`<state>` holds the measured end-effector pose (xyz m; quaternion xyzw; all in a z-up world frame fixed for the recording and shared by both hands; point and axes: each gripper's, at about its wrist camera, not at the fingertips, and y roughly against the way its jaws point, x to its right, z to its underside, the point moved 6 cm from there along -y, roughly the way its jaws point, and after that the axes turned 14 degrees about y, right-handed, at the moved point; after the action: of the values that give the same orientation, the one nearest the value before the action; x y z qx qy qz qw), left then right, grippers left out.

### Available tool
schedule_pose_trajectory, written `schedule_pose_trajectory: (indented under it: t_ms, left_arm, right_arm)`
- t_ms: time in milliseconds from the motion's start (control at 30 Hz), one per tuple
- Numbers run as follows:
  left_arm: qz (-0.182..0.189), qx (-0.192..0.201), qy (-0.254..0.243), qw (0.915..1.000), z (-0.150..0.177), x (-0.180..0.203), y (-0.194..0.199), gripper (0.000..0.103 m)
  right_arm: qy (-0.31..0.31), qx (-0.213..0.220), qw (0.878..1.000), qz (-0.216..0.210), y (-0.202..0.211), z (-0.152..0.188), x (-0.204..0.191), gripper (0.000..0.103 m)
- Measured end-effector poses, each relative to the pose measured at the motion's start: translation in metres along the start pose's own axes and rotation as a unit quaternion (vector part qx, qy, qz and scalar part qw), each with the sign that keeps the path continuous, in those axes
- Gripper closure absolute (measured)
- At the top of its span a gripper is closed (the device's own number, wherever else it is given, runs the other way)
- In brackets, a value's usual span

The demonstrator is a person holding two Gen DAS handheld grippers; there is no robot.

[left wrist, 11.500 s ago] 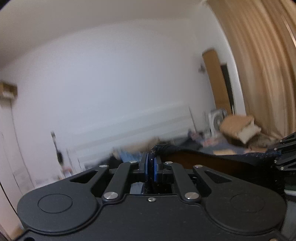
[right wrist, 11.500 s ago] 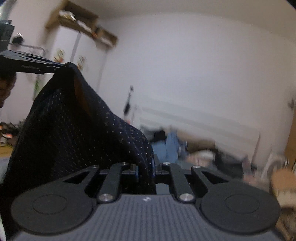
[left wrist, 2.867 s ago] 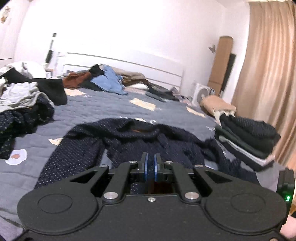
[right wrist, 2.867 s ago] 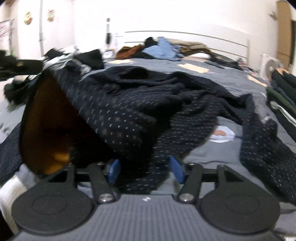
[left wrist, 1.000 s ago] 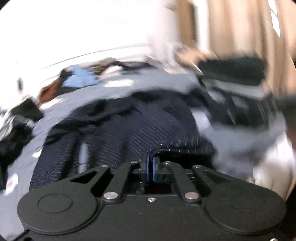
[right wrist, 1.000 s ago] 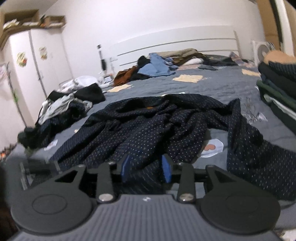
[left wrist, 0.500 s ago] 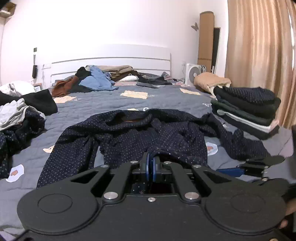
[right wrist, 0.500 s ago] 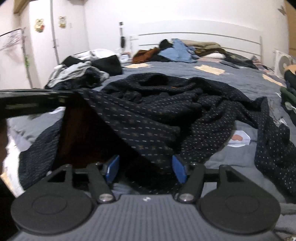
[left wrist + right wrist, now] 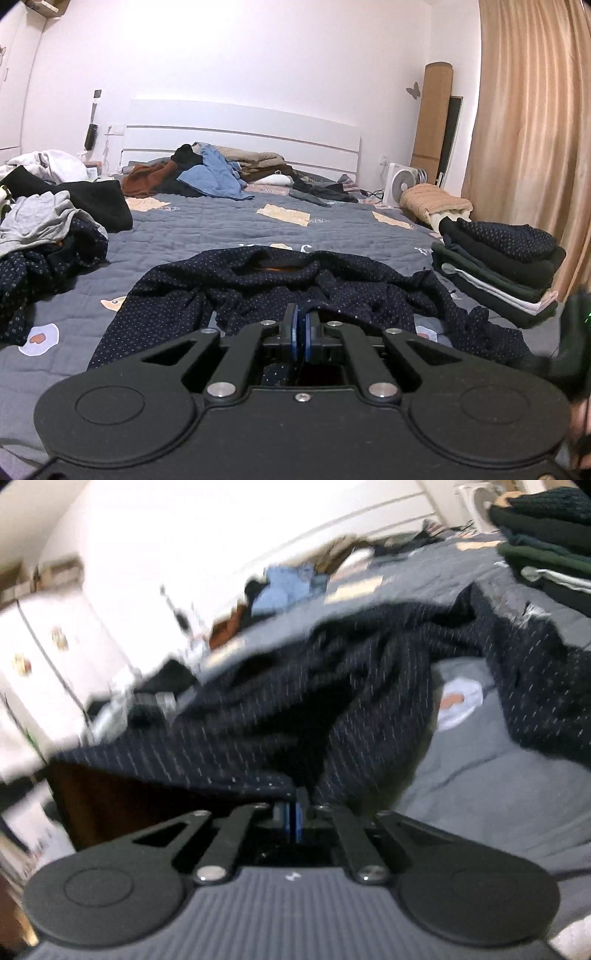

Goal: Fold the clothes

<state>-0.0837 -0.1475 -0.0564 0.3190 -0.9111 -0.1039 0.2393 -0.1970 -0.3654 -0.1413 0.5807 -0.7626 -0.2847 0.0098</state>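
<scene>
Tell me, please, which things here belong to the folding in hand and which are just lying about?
In the job: dotted navy garment, left tool, right tool.

Lying about: folded stack, heap by the headboard, pile at left, fan.

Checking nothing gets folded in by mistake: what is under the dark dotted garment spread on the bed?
The dark dotted garment lies on the grey quilt, whose printed patches show beside it. Anything beneath its bunched middle is covered.
</scene>
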Motion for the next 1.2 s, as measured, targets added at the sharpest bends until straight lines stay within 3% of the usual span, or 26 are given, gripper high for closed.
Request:
schedule_pose_trajectory:
  t_ms: [100, 233, 400, 467, 600, 700, 767, 833, 933, 1100, 1200]
  left_arm:
    - [0.01, 0.006, 0.004, 0.9999, -0.005, 0.0, 0.007, 0.099]
    - [0.042, 0.03, -0.003, 0.9987, -0.016, 0.007, 0.022, 0.1]
    - [0.064, 0.051, 0.002, 0.9966, -0.026, 0.011, 0.034, 0.101]
    - [0.065, 0.021, -0.002, 0.9977, -0.02, 0.011, 0.027, 0.101]
    - [0.057, -0.048, -0.067, 0.995, 0.01, 0.028, 0.008, 0.1]
    - [0.051, -0.088, -0.143, 0.9844, 0.044, 0.046, -0.003, 0.093]
    - [0.048, -0.111, -0.189, 0.9745, 0.067, 0.053, -0.009, 0.071]
    - [0.045, -0.134, -0.234, 0.9618, 0.089, 0.058, -0.014, 0.064]
    - [0.016, -0.163, -0.281, 0.9458, 0.114, 0.047, -0.016, 0.064]
    - [-0.002, -0.175, -0.293, 0.94, 0.126, 0.025, -0.007, 0.064]
    - [-0.025, -0.186, -0.314, 0.9309, 0.133, 0.017, -0.008, 0.063]
  right_arm:
    - [-0.015, 0.048, 0.999, -0.004, 0.023, -0.024, 0.001, 0.1]
    - [0.019, 0.112, 0.994, -0.001, 0.07, -0.068, -0.005, 0.1]
    - [0.063, 0.103, 0.992, 0.029, 0.09, -0.08, 0.003, 0.1]
    - [0.08, 0.096, 0.991, 0.041, 0.096, -0.082, 0.007, 0.1]
    - [0.108, 0.081, 0.989, 0.066, 0.107, -0.085, 0.016, 0.1]
    - [0.081, 0.079, 0.991, 0.072, 0.101, -0.074, 0.03, 0.1]
    - [0.064, 0.077, 0.992, 0.077, 0.097, -0.068, 0.038, 0.1]
    - [0.055, 0.084, 0.992, 0.081, 0.098, -0.067, 0.045, 0.1]
    - [0.047, 0.097, 0.99, 0.087, 0.102, -0.068, 0.053, 0.1]
    - [0.043, 0.087, 0.992, 0.085, 0.096, -0.063, 0.06, 0.1]
    - [0.04, 0.082, 0.992, 0.084, 0.096, -0.062, 0.065, 0.1]
